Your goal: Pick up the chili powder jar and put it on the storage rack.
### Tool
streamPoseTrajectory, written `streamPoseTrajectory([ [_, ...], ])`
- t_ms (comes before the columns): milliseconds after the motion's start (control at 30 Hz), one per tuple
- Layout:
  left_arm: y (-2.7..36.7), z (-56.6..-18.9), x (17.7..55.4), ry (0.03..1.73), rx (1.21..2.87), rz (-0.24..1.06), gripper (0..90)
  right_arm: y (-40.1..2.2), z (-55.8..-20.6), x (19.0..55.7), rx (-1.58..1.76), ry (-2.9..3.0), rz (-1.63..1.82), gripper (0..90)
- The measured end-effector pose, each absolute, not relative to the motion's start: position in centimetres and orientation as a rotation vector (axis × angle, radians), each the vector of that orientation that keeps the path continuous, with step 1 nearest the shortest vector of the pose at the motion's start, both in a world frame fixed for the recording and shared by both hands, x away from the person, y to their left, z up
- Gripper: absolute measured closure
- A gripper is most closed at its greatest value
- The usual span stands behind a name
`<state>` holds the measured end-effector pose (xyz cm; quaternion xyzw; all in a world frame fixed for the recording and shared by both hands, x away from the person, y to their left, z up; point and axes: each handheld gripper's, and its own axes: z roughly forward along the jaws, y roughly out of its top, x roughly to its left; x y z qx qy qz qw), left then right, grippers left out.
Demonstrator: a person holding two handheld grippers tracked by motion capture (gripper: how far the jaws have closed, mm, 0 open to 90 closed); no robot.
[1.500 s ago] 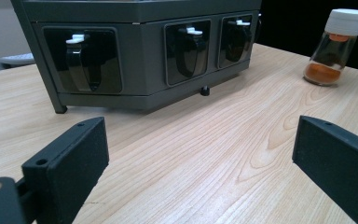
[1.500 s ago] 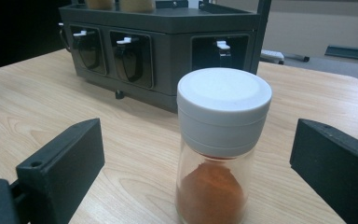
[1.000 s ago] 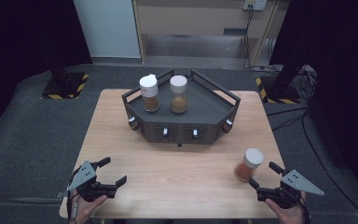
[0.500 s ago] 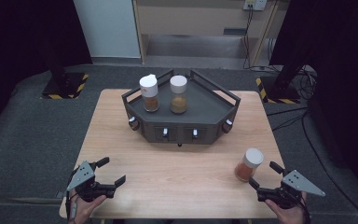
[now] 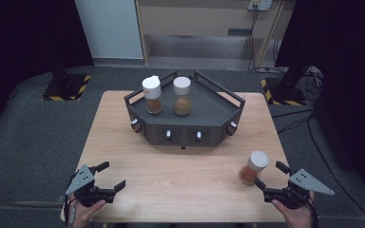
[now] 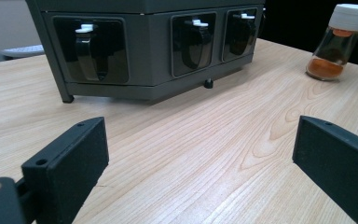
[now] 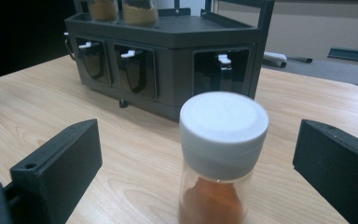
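A: From the high view, where's the jar (image 5: 254,167)?
B: Near the counter's (image 5: 180,175) right front corner, just ahead of the right claw (image 5: 272,175), which has crept closer.
A: Left claw (image 6: 200,154)?
B: Spread, empty.
A: Right gripper view?
B: Released astride it; glass, light, slick, so grip under the cap (image 7: 223,123).

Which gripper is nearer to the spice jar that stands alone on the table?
The right gripper is nearer: the lone spice jar stands just ahead of its open jaws. The left gripper, also open, is across the table.
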<state>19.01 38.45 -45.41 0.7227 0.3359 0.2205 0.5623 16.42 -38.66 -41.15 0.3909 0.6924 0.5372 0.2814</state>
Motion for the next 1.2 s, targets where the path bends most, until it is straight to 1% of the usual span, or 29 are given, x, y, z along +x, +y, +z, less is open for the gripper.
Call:
streamPoseTrajectory([
  [300,38.5,-45.5,19.2,0.801,1.708,0.513,1.7,-38.9,-39.2,18.3,1.062,1.914,1.386,1.3],
  [467,38.4,-45.5,19.5,0.796,1.725,0.505,1.7,-39.0,-39.1,19.7,1.094,1.946,1.388,1.3],
  [833,38.3,-45.5,19.6,0.795,1.734,0.501,1.7,-37.8,-39.6,22.1,1.108,2.010,1.335,3.5],
  [1133,38.3,-45.5,19.6,0.799,1.733,0.498,1.7,-37.3,-39.8,23.4,1.138,2.030,1.295,10.9],
  [1200,38.3,-45.5,19.7,0.799,1.732,0.494,1.7,-37.3,-40.0,23.6,1.139,2.035,1.291,15.9],
])
